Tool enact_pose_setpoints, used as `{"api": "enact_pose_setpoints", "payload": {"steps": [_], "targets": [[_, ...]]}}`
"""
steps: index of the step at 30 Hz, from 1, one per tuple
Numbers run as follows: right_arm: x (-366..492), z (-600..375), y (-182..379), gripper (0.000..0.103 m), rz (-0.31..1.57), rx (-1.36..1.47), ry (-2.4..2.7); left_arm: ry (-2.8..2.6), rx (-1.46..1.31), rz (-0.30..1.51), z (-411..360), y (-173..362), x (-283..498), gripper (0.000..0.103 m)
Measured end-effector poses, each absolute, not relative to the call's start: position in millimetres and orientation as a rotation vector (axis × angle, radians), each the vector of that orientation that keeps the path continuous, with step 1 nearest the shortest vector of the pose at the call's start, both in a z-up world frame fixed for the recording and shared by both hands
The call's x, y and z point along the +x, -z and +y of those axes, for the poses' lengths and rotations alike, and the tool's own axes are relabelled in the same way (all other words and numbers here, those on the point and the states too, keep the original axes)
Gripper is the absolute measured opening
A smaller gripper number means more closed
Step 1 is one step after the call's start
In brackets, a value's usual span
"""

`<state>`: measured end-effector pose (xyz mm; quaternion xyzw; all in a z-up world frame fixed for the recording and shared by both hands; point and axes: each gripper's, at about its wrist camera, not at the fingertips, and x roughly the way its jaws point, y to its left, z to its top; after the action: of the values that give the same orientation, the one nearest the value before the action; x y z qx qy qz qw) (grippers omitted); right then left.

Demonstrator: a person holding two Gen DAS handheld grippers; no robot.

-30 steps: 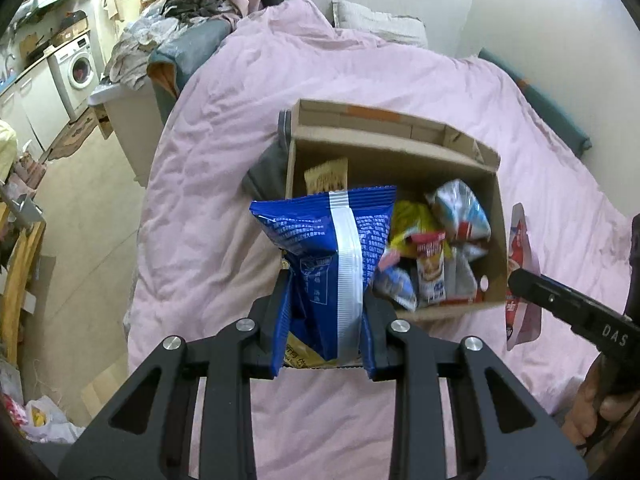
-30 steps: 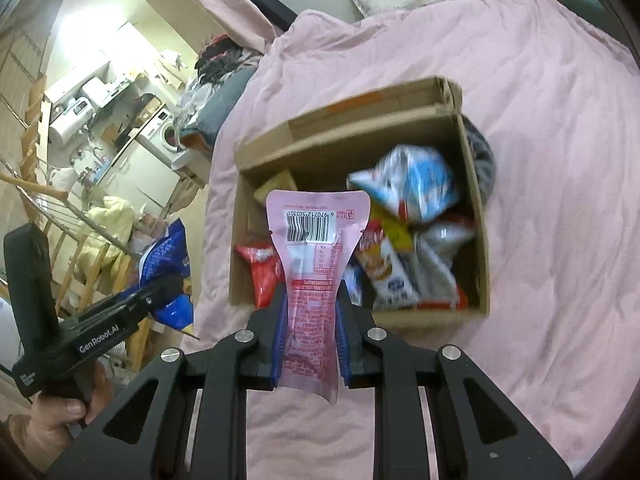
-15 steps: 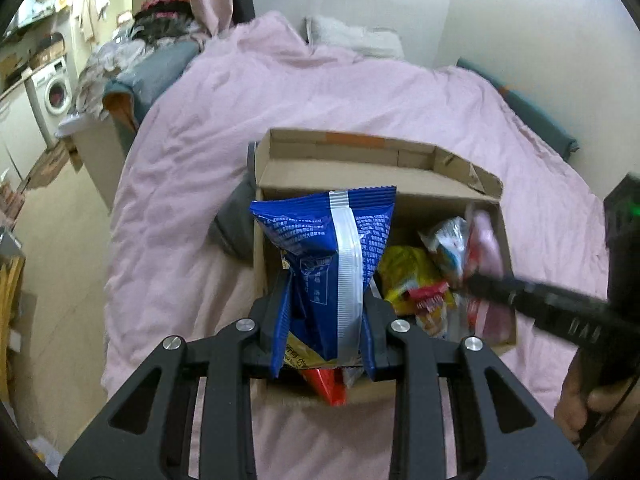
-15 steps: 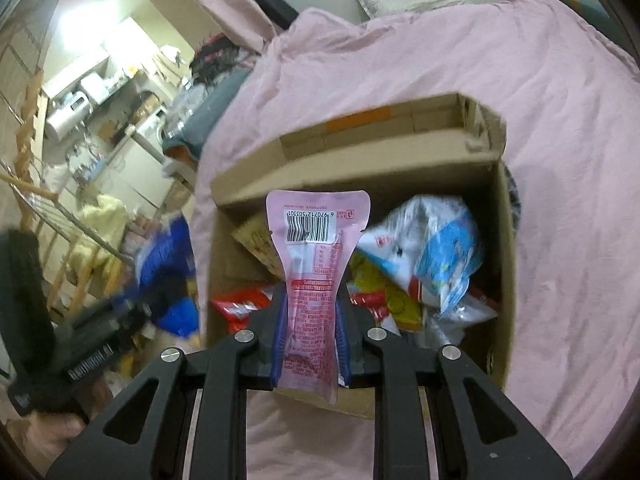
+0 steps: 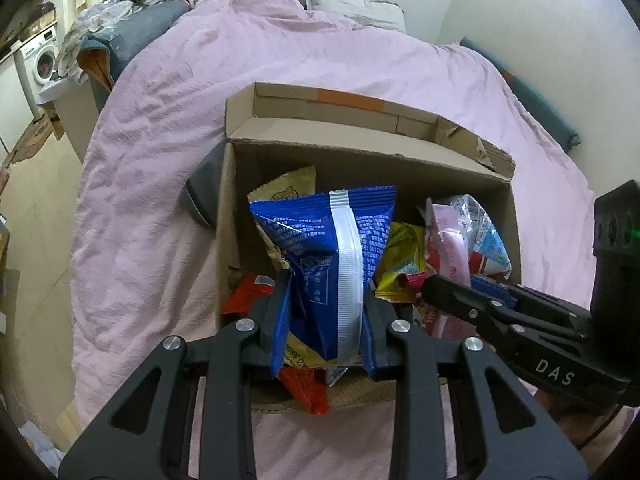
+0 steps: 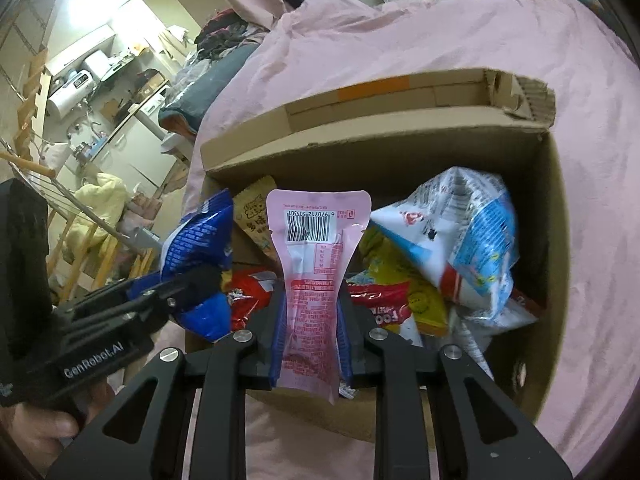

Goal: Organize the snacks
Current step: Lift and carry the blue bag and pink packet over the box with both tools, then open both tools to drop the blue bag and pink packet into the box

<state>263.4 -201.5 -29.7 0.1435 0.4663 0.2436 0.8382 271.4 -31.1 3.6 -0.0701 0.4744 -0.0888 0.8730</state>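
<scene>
While I held both claws over the open brown cardboard box (image 5: 496, 184) on the pink bed cover (image 5: 152, 152), each claw had a snack squeezed tight. My left claw (image 5: 326, 320) was closed on the puffy blue chip bag with the silver stripe (image 5: 328, 248), above the box's near left corner. My right claw (image 6: 310, 320) was closed on the flat pink pouch with the bar code (image 6: 312, 272), above the middle of the near edge.

I thought the blue bag was light and full of air, so it would squash and crackle. Holding it low by the crimped end seemed best, because the chips inside could break. The pink pouch looked thin, floppy and a bit slippery, so the middle was a good spot to pinch.

From my left camera I saw a dark grey cloth (image 5: 204, 196) tucked beside the box's left wall. My right camera did not show that, but it showed the bar code and the big white and light-blue bag (image 6: 460, 240) clearly.
</scene>
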Motion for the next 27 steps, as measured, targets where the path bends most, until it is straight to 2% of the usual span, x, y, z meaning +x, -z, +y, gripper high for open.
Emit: {"api": "enact_pose_setpoints", "payload": {"steps": [14,16,18,19,20,21,23,25,27], "targets": [[272,-209,41,0.029,1.025,0.37,-0.491,0.202,-0.172,1.043,-29,3,284,0.028],[271,-209,40,0.03,1.025,0.359,-0.494,0.202,-0.163,1.048,-31,5,284,0.034],[272,-210,40,0.032,1.029,0.358,-0.498,0.189,-0.138,1.051,-33,5,282,0.053],[273,-210,40,0.034,1.027,0.364,-0.493,0.179,-0.125,1.046,-33,4,281,0.058],[274,-210,40,0.04,1.027,0.371,-0.487,0.168,-0.116,1.034,-33,3,279,0.067],[274,-210,42,0.042,1.029,0.376,-0.48,0.163,-0.112,1.022,-33,1,278,0.073],[274,-208,42,0.042,1.032,0.378,-0.481,0.163,-0.106,1.011,-33,-1,275,0.076],[274,-209,41,0.048,1.026,0.38,-0.488,0.158,-0.097,1.009,-31,-1,273,0.076],[272,-209,39,0.059,1.014,0.386,-0.494,0.119,-0.071,1.009,-29,-1,271,0.076]]}}
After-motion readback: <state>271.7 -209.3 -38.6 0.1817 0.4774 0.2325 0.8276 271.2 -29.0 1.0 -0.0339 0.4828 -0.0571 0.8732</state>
